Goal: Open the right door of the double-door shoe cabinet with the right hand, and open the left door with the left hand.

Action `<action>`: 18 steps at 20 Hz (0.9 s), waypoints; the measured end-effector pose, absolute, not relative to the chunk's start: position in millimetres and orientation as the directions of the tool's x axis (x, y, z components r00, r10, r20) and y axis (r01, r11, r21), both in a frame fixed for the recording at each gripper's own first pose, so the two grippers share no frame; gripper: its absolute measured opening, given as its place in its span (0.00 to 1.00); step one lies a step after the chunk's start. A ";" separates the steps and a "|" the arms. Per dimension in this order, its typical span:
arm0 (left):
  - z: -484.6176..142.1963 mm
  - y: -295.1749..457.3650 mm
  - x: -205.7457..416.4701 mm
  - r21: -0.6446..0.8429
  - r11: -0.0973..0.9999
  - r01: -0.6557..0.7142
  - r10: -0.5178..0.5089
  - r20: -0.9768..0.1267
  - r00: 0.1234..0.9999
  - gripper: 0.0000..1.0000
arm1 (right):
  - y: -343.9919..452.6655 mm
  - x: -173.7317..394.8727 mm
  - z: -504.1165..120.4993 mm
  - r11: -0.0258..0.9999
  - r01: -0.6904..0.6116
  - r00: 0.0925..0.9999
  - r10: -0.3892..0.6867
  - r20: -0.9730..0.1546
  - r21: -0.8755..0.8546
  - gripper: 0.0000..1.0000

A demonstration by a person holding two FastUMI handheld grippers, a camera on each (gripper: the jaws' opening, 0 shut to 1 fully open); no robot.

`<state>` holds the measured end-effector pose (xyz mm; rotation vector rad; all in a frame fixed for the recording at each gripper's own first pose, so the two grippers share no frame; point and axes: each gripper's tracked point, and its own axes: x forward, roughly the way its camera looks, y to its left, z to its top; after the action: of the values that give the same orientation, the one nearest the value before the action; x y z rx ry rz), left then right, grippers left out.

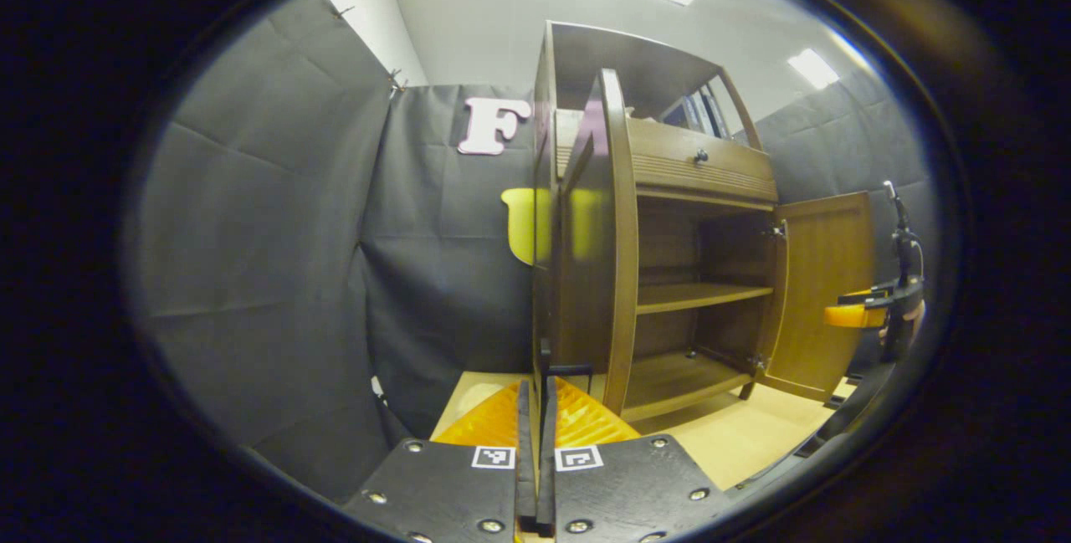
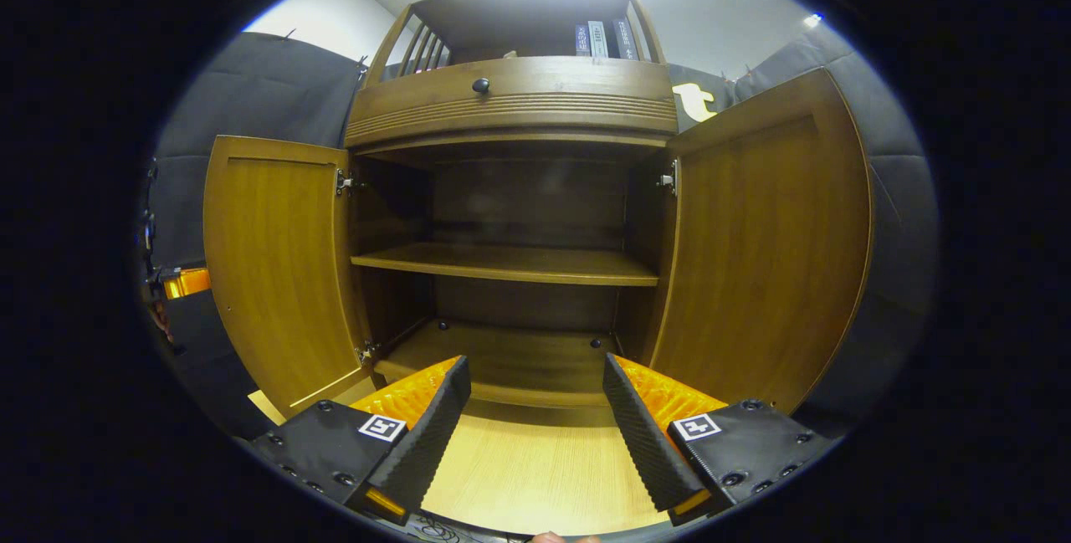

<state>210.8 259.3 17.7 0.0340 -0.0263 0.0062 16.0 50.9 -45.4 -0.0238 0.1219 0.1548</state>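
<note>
The brown shoe cabinet [image 2: 510, 112] faces me with both doors swung wide. Its left door [image 2: 276, 275] hangs out at the left and its right door [image 2: 770, 258] at the right. In the left gripper view the left door [image 1: 577, 275] runs edge-on straight ahead, and my left gripper [image 1: 536, 388] is shut on the dark handle [image 1: 569, 369] low on its outer face. The left gripper [image 2: 180, 282] also peeks out behind that door's free edge. My right gripper [image 2: 535, 376] stands open before the cabinet's bottom shelf, holding nothing. The right gripper [image 1: 870, 309] sits just off the right door [image 1: 824, 292].
Inside are a middle shelf [image 2: 510, 263] and a bottom shelf [image 2: 502, 359], both bare. A drawer with a dark knob [image 2: 480, 85] sits above, with books [image 2: 596, 38] on the top shelf. Light wooden floor [image 2: 535, 468] lies in front. Black cloth walls [image 1: 276, 233] surround the booth.
</note>
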 end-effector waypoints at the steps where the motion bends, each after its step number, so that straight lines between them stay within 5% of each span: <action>1: 30.0 261.9 202.6 0.027 0.999 -0.031 0.030 0.043 0.999 0.02 | 49.3 15.0 -44.4 0.988 -0.152 0.982 0.149 -0.118 -0.013 1.00; 11: 103.5 211.9 140.1 -0.025 0.985 -0.171 0.172 0.171 0.970 0.07 | 26.0 -6.7 -35.1 0.995 -0.096 0.988 0.099 -0.115 0.033 0.96; 18: 82.4 187.1 142.0 -0.081 0.972 -0.220 0.230 0.136 0.964 0.89 | 12.0 -22.8 -38.0 0.997 -0.077 0.990 0.078 -0.115 0.013 0.96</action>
<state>142.0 187.1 82.4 -0.0657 -0.1458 0.2281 -22.8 12.0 -38.0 0.0090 0.1160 0.0776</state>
